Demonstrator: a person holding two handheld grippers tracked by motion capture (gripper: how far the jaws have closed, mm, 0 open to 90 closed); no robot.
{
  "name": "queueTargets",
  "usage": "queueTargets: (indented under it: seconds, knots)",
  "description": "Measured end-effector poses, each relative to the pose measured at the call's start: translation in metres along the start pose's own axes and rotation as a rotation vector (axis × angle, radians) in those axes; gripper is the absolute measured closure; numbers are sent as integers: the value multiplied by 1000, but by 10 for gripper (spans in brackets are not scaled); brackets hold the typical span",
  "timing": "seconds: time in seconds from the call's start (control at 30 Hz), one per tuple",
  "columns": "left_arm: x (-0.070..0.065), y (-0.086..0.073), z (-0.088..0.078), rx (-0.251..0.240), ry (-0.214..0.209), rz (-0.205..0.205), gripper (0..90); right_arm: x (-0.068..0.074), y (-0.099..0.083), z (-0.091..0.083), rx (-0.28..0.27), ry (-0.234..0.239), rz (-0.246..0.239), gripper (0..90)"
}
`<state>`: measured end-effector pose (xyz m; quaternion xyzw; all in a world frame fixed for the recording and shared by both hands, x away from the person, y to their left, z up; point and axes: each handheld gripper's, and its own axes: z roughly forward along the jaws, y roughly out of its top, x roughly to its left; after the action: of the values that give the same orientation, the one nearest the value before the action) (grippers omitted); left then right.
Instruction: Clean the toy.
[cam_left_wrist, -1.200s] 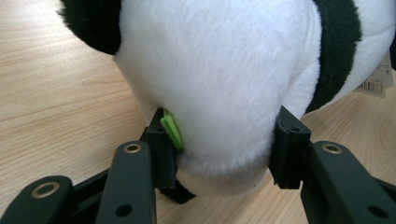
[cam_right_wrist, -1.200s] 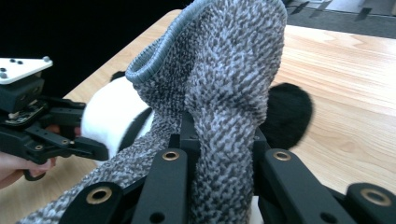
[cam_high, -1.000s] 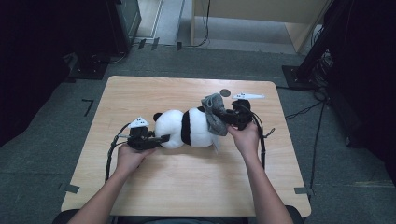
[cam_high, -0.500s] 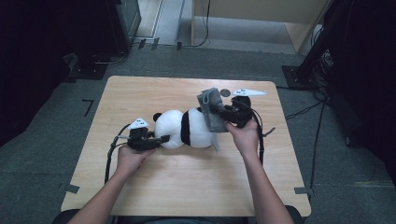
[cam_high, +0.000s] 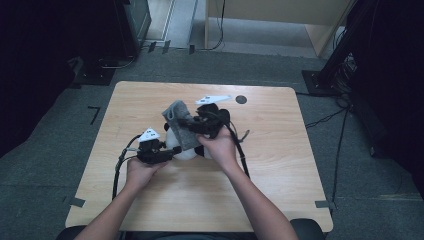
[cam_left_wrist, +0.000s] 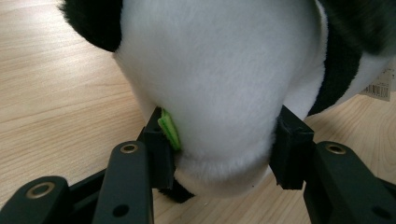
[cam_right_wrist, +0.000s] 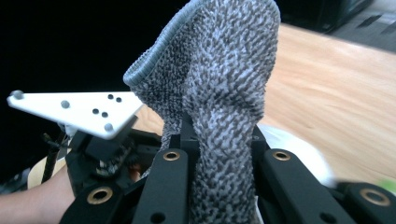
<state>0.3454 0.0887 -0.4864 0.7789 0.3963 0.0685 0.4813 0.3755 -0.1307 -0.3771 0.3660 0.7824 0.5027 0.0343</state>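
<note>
Grey carpet surrounds a pale wooden desk (cam_high: 280, 170), with dark equipment stands to the far left and right, a light wooden cabinet at the far side, and cables trailing across the floor on the right. On the desk a small dark round mark (cam_high: 241, 99) lies near the far edge, well apart from the work. Nothing stands between the hands and the toy; only the person's own forearms come in from the near edge.

A plush panda (cam_left_wrist: 219, 84) lies near the middle of the desk, white and fluffy with black patches, a paper tag hanging at its side and a small green tab by one of the left tongs' jaws. The left tongs (cam_high: 172, 150) are clamped on a rounded white part of the panda, their jaws pressing into the plush on both sides; they have just eased open slightly with the toy between them. The right tongs (cam_high: 192, 125) are pinched tightly on a grey knitted sock (cam_right_wrist: 219, 93), speckled, with a ribbed cuff, which rises upright from their jaws above the panda.

Compared with a second ago, the right hand has carried the sock leftward, so it now stands over the left part of the toy, near the left tongs, and the panda looks bunched up and shorter.
</note>
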Motion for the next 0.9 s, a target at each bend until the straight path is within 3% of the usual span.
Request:
queueTargets:
  seconds: [0.07, 0.17, 0.3, 0.43, 0.53, 0.63, 0.77, 0.9]
  knots:
    - [0, 0, 0, 0, 0, -2, 508, 4, 2, 15, 36, -1, -2, 786]
    - [0, -1, 0, 5, 6, -5, 508, -2, -3, 38, 88, -22, 27, 785]
    - [2, 0, 1, 15, 4, -30, 509, -13, -9, 40, 85, -36, 42, 784]
    - [4, 2, 1, 22, 3, -57, 510, -19, -9, 26, 114, -107, -6, 783]
    - [3, 2, 1, 21, 4, -46, 512, -33, -12, 7, 122, -149, 10, 785]
    - [1, 3, 2, 22, 8, -18, 515, -47, -16, -12, 105, -146, 38, 786]
    - [2, 3, 2, 24, 3, -16, 515, -57, -21, -34, 73, -160, 42, 785]
    - [2, 4, 2, 27, -2, -10, 515, -70, -28, -52, 44, -160, 75, 785]
